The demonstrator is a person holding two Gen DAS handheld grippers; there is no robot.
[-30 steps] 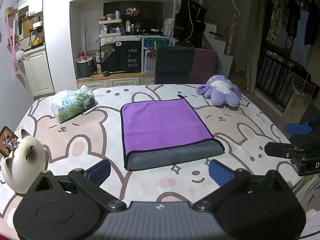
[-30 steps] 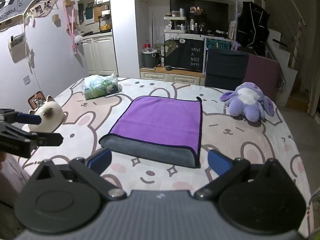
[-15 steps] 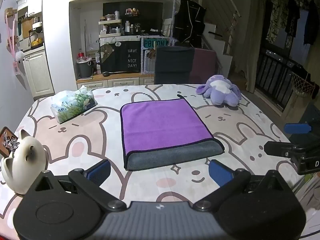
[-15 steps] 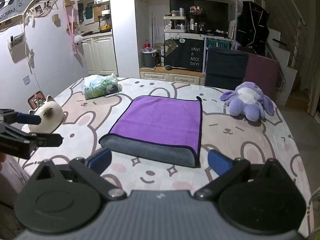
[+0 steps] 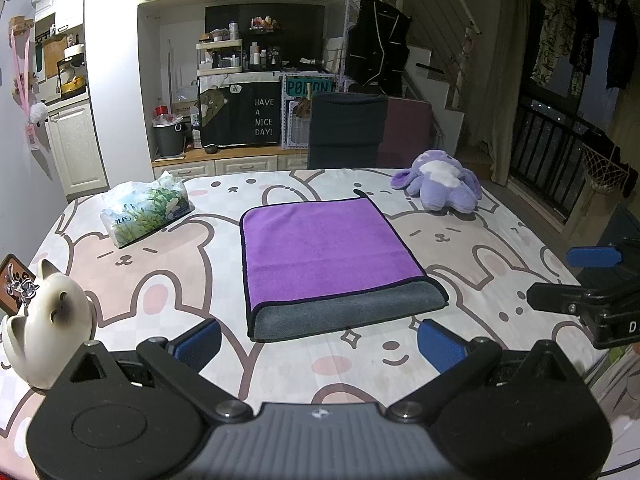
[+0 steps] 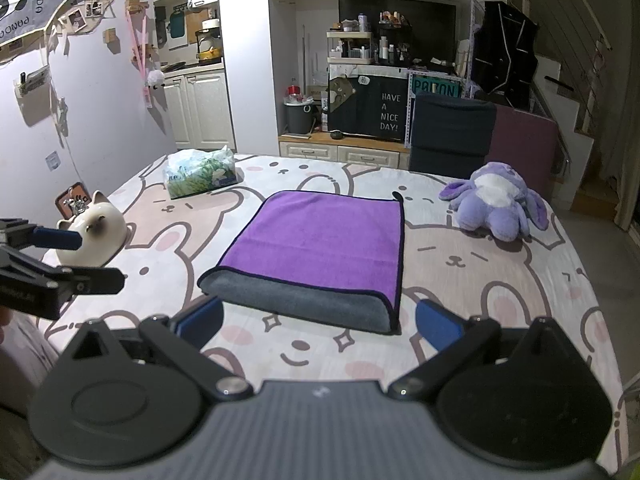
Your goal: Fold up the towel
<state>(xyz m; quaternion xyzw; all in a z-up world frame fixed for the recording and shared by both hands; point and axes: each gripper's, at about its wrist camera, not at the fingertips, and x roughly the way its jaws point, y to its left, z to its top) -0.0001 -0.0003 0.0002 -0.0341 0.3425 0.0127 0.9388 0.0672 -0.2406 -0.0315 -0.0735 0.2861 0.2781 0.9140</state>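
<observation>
A folded purple towel (image 5: 328, 248) with a grey underside showing along its near fold lies flat in the middle of the table; it also shows in the right wrist view (image 6: 320, 244). My left gripper (image 5: 318, 342) is open and empty, held near the table's front edge just short of the towel. My right gripper (image 6: 318, 324) is open and empty, also just short of the towel's near fold. Each gripper shows at the edge of the other's view: the right one (image 5: 588, 280), the left one (image 6: 52, 256).
A tissue pack (image 5: 146, 208) lies at the back left. A white cat figure (image 5: 52, 320) stands at the left edge. A purple plush toy (image 5: 440, 186) sits at the back right. A dark chair (image 5: 348, 130) stands behind the table with the bunny-print cloth (image 5: 140, 280).
</observation>
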